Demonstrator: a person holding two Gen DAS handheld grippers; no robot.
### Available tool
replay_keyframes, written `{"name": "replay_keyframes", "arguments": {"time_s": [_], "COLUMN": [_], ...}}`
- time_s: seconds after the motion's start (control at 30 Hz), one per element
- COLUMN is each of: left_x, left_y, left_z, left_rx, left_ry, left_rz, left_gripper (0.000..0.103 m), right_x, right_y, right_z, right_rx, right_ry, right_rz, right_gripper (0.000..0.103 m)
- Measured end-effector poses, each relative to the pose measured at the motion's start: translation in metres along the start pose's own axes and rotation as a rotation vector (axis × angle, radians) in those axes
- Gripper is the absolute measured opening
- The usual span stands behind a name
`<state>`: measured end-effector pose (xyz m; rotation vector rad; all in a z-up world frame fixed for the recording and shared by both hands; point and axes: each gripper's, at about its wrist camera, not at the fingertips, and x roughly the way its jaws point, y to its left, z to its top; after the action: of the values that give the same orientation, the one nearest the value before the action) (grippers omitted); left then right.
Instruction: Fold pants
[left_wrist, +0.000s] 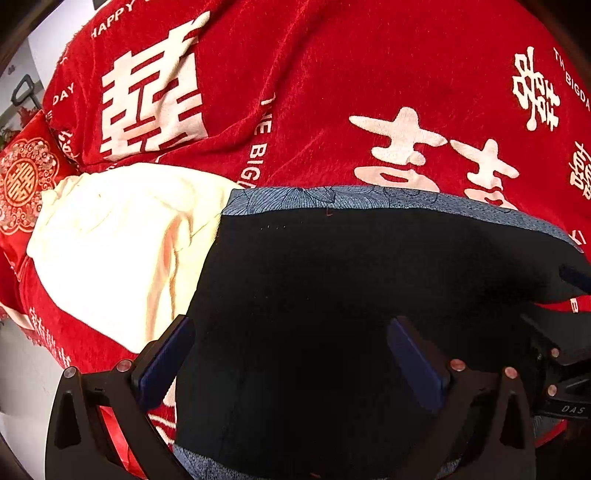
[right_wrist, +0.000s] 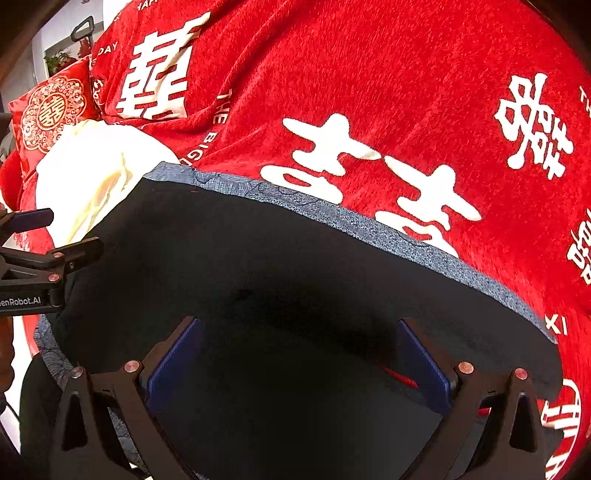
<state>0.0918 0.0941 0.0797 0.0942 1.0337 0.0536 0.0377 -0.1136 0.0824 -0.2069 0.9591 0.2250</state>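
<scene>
Lying flat on the red blanket (left_wrist: 332, 92), the black pants (left_wrist: 332, 288) occupy the near part of the bed, with a blue-grey patterned band (left_wrist: 332, 197) running along their far edge; this band may be a waistband or a turned-out lining, and the views do not settle which. The flat spread suits a fold, since every edge stays reachable. Above the pants, the left gripper (left_wrist: 291, 354) has its jaws spread wide with dark cloth visible in the gap and nothing clamped. Beside it over the same garment, the right gripper (right_wrist: 299, 354) is equally wide apart and holds nothing. Whether either pad touches the fabric cannot be determined. Both tools face the far band, which probably places them for a two-point pinch on the near edge. Past the left end of the pants lies a cream garment (left_wrist: 122, 251), partly tucked under them; it could catch in a fold. Beyond that, a red embroidered cushion (left_wrist: 22, 184) rests at the blanket's edge.
</scene>
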Motion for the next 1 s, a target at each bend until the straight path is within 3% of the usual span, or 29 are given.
{"name": "replay_keyframes", "arguments": {"time_s": [0.4,0.87,1.0], "left_x": [0.04,0.081,0.089], "left_y": [-0.016,-0.018,-0.017], "left_z": [0.031,0.042,0.046], "left_rx": [0.039,0.065,0.063], "left_ry": [0.036,0.078,0.081], "left_rz": [-0.031,-0.018,-0.022], "left_gripper": [0.103,0.103,0.103], "right_x": [0.055,0.143,0.164], "right_y": [-0.035,-0.03,-0.027], "right_z": [0.039,0.092,0.096], "right_rx": [-0.09,-0.313,-0.359], "right_ry": [0.036,0.139,0.205], "right_rz": [0.087,0.272,0.327], "right_gripper": [0.103,0.103,0.103]}}
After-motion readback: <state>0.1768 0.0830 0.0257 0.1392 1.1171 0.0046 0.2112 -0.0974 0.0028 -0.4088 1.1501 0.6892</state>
